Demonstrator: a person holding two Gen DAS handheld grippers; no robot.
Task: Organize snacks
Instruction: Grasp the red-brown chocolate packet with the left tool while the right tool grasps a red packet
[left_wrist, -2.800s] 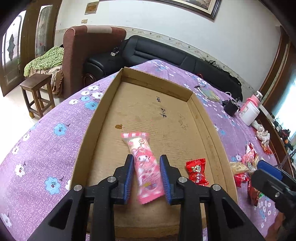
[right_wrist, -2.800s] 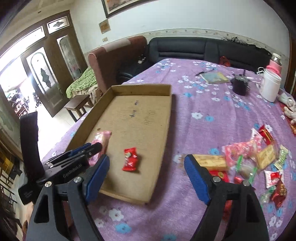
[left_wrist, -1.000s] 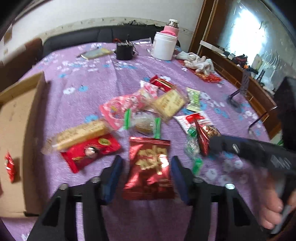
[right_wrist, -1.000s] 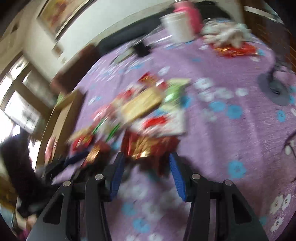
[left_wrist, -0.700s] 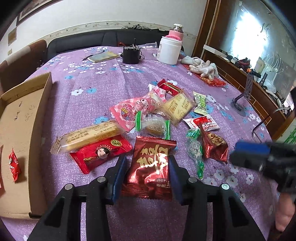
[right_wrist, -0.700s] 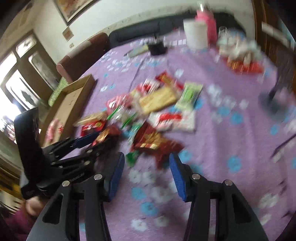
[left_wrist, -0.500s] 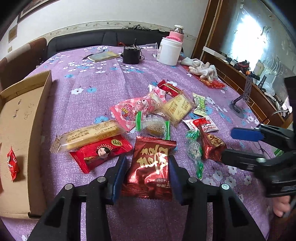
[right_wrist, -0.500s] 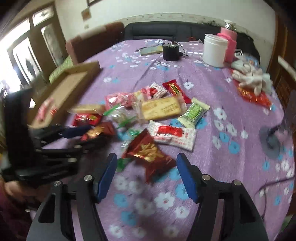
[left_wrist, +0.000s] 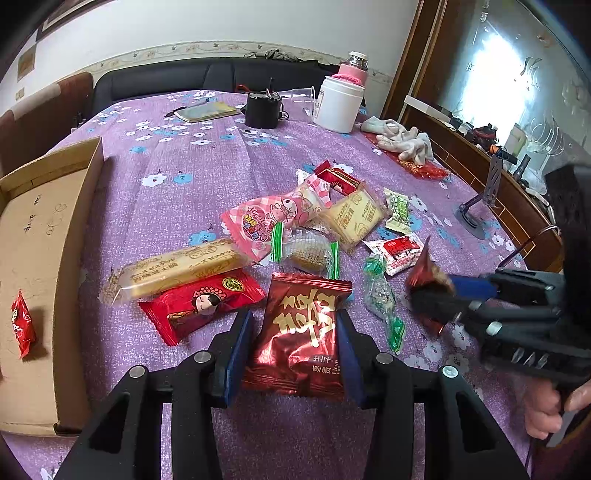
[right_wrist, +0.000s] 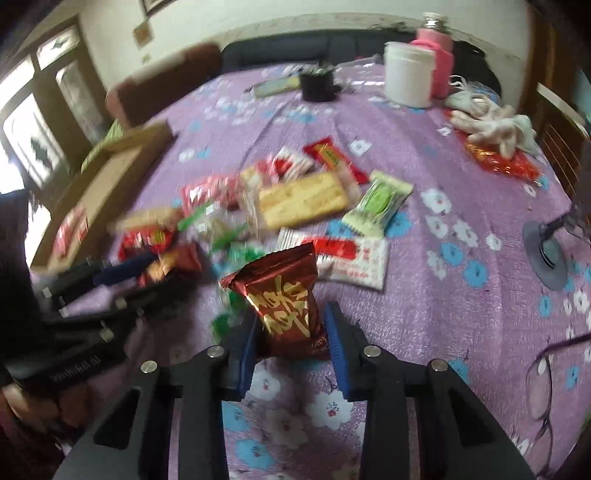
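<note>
Right wrist view: dark red gold-lettered packet stands between the right claw pads, long axis running away from the claw, tilted up off the purple surface. The jaws have just been closing and now clamp its lower end. Left wrist view: a 2nd dark red packet lies lengthwise between the left claw pads, which press its 2 sides. The cardboard box sits at the far left, nearer the left claw; 1 small red snack already lies inside. The loose pile remains on the surface.
</note>
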